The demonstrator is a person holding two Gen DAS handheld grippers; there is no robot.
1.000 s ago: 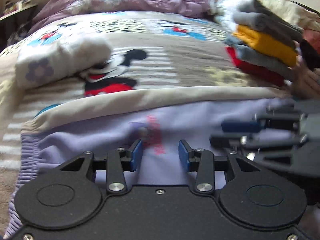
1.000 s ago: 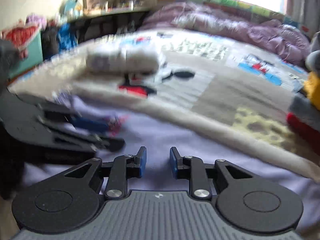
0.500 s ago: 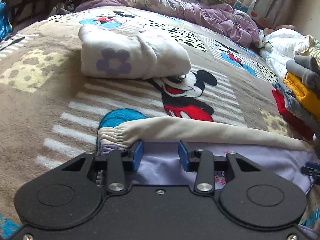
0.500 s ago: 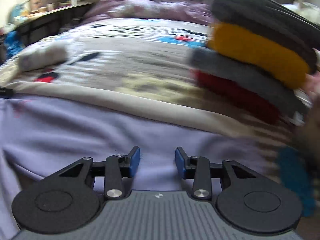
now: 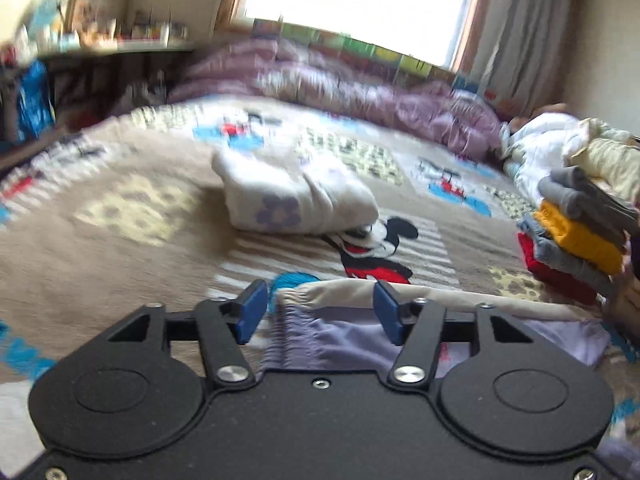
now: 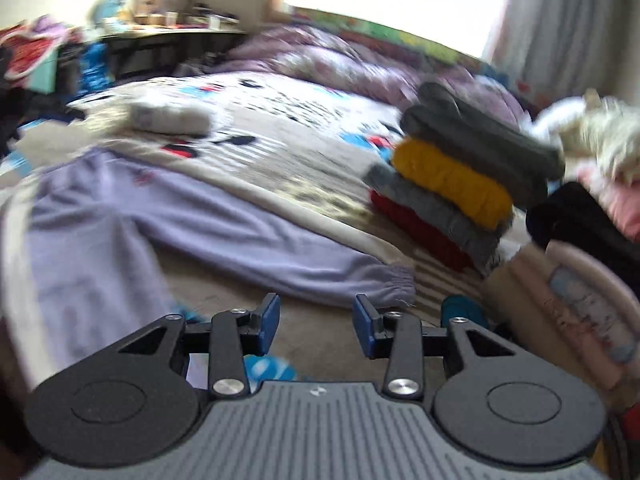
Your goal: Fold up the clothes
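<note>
Spreading apart, my left tongs (image 5: pixel 318 310) hover over the gathered waistband of the lilac trousers (image 5: pixel 332 334); the blue pads (image 5: pixel 251 311) stand either side of the cloth without pressing it, so nothing is gripped there. My right tongs (image 6: pixel 316 326) are widening too, with only the bed blanket (image 6: pixel 316 344) showing between the pads and no cloth caught.

The trousers lie flat across the near part of the bed. In the right view one lilac leg (image 6: pixel 224 236) runs from the left towards the right and ends in an elastic cuff (image 6: pixel 394 280) just beyond the right pad. A cream layer (image 5: pixel 400 290) shows along the far edge of the garment.

Farther back, near the middle of the bed, sits a folded white bundle with a purple flower (image 5: pixel 296 196) on the cartoon-mouse blanket (image 5: pixel 120 216). On the right stands a stack of folded clothes (image 6: pixel 460 188): red at the bottom, then grey, yellow and dark grey on top. A rumpled purple quilt (image 5: pixel 360 92) lies along the far side under the window (image 5: pixel 360 4). Much of both views is blurred.
</note>
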